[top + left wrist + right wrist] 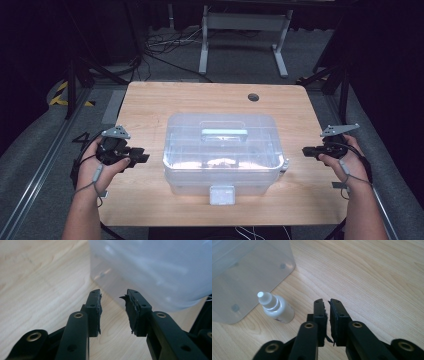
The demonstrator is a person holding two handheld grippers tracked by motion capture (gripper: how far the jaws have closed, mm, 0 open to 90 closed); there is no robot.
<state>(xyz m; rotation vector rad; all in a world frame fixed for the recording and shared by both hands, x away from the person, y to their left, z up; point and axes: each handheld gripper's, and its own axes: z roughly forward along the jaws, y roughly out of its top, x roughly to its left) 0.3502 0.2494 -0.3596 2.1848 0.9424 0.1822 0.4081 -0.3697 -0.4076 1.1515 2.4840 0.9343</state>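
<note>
A clear plastic storage box (222, 150) with a pale handle (224, 133) on its lid stands in the middle of the wooden table (150, 105). My left gripper (142, 157) hovers just left of the box, jaws apart with nothing between them (113, 301); the box wall (155, 270) is close ahead. My right gripper (306, 151) sits right of the box, its jaws (326, 303) nearly together on nothing. A small white dropper bottle (276, 308) lies on the table by the box's corner (244, 272), left of the right jaws; from above the bottle (286, 165) rests against the box's right side.
The box has a grey latch (222, 195) at its front. A round cable hole (253, 97) marks the table's far side. Beyond the table stand a white frame (245, 30) and loose cables on the floor. Bare wood lies on both sides of the box.
</note>
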